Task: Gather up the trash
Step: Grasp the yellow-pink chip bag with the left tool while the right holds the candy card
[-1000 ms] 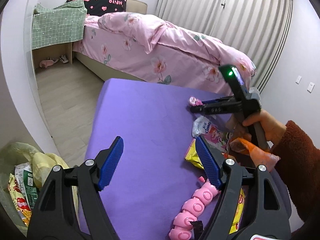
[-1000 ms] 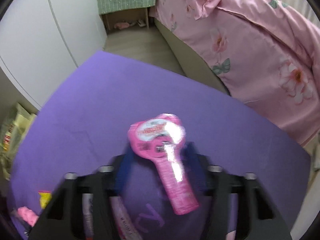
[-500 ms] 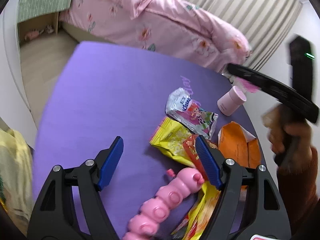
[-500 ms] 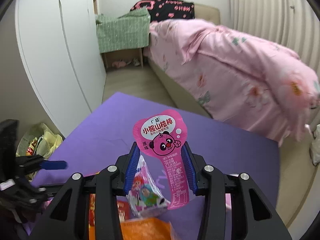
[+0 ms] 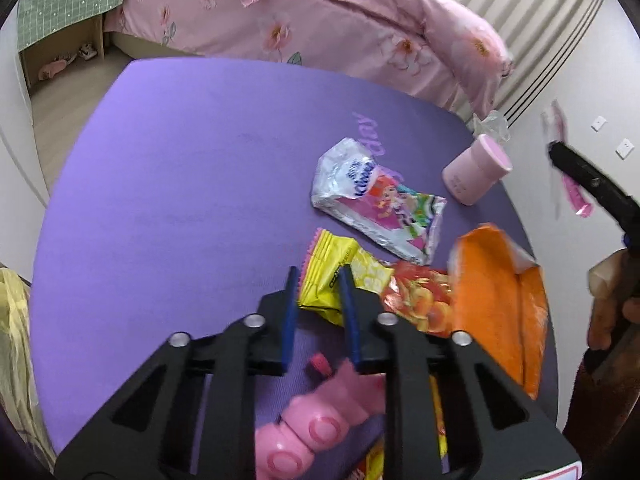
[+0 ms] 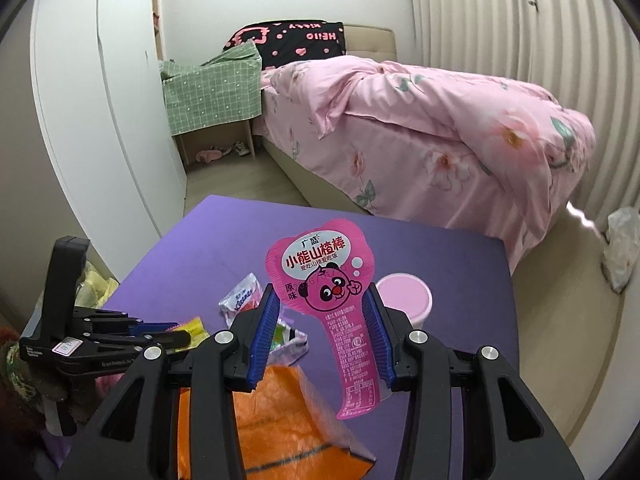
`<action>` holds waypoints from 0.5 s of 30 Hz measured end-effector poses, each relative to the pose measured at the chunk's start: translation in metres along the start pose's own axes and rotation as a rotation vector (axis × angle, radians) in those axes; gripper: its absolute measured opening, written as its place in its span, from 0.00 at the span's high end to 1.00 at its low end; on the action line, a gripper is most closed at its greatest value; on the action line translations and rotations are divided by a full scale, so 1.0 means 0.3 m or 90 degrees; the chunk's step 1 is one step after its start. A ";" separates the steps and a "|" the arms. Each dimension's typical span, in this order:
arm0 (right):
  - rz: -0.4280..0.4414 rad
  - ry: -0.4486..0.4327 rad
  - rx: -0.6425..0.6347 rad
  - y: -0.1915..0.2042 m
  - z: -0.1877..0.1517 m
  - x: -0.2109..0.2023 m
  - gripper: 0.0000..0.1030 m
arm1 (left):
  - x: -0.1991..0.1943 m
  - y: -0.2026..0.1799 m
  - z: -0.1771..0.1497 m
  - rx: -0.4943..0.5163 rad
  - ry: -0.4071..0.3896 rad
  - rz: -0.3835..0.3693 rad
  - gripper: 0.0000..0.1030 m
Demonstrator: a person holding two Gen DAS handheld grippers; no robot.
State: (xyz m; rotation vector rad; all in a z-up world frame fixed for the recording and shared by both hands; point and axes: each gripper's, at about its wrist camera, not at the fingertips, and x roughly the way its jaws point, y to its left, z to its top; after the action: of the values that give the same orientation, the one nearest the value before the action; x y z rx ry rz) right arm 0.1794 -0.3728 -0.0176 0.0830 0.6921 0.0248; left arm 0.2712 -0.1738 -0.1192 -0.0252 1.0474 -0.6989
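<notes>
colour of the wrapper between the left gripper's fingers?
Yellow wrapper with a pink serrated edge; clearest in the left wrist view.

Both grippers, left (image 5: 318, 280) and right (image 6: 322, 312), are black angular frames with silver screws and ribbed blue pads (image 6: 264, 332), and a white label (image 6: 66, 347) marks the left one's side.

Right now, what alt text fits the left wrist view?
The left gripper closes around a yellow snack wrapper on a purple table, among a red wrapper, an orange bag, a tissue pack and a pink cup.
</notes>
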 end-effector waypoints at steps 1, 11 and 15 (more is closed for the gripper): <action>0.004 -0.001 0.007 -0.002 -0.005 -0.007 0.61 | -0.026 -0.007 -0.003 0.005 -0.011 -0.003 0.85; 0.014 -0.027 0.002 0.067 -0.022 -0.104 0.61 | -0.303 -0.104 -0.002 0.085 -0.152 0.023 0.91; 0.015 -0.033 -0.003 0.098 -0.030 -0.141 0.61 | -0.387 -0.139 -0.013 0.109 -0.190 0.030 0.96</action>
State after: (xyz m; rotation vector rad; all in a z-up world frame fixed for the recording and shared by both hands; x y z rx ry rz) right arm 0.1412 -0.3449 0.0048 0.0871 0.6386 0.0468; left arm 0.2110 -0.1429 -0.0161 0.0421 0.6984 -0.7158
